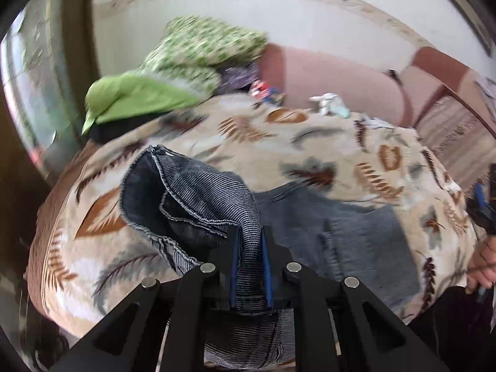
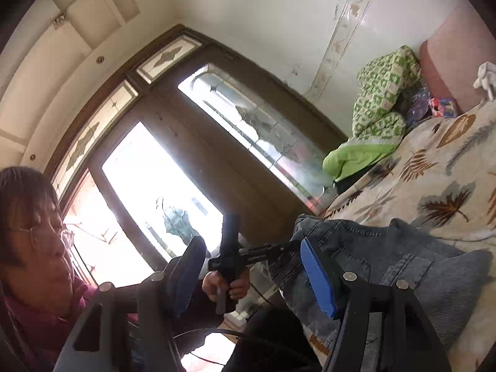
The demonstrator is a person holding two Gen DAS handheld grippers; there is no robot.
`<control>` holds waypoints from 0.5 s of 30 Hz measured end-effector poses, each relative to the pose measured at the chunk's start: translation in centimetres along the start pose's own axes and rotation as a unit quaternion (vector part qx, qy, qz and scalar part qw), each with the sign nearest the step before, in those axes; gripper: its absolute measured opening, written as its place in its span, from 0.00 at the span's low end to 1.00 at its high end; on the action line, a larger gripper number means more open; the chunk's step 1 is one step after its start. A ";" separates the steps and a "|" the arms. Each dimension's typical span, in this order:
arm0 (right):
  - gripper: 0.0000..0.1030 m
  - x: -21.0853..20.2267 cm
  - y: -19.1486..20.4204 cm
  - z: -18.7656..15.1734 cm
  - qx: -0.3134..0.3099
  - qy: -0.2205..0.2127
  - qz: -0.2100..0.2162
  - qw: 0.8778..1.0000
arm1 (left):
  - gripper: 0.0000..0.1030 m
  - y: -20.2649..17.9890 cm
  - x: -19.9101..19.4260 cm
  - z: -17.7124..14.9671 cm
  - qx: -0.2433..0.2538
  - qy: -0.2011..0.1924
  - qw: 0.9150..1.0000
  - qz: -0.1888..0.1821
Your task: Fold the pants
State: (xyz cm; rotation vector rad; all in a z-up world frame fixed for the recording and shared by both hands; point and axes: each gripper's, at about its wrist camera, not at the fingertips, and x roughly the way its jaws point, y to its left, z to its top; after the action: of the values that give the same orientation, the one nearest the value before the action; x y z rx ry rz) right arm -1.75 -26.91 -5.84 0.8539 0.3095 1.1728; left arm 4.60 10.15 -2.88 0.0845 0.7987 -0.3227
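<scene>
The left gripper (image 1: 250,241) pinches a lifted leg of the pants (image 1: 341,235), which lie on the bed (image 1: 325,142). The right gripper (image 2: 254,279) hangs spread and empty beside them. I judge folding barely begun; most remains.

Blue-grey denim pants (image 1: 341,232) lie spread on the leaf-print blanket (image 1: 310,142), one ribbed, hemmed leg lifted off it, bunched.
</scene>
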 end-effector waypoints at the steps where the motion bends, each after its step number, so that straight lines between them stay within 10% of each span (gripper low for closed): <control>1: 0.66 -1.0 -0.1 0.3 0.007 -0.018 -0.004 1.000 | 0.13 -1.6 -0.4 0.5 0.015 -0.006 1.000 -0.007; 8: 0.67 -8.0 0.4 2.0 0.012 -0.119 -0.045 0.992 | 0.12 -15.0 -0.2 3.2 0.124 -0.006 0.989 -0.085; 15: 0.68 -13.3 0.4 2.9 0.030 -0.176 -0.045 0.983 | 0.11 -26.3 7.7 0.7 0.157 0.089 0.967 -0.181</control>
State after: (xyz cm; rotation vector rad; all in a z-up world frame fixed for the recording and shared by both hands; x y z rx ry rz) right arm -5.37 -40.02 -6.39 1.0705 0.0921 0.9111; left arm 1.84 -16.86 -6.70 0.2682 0.9357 -0.7967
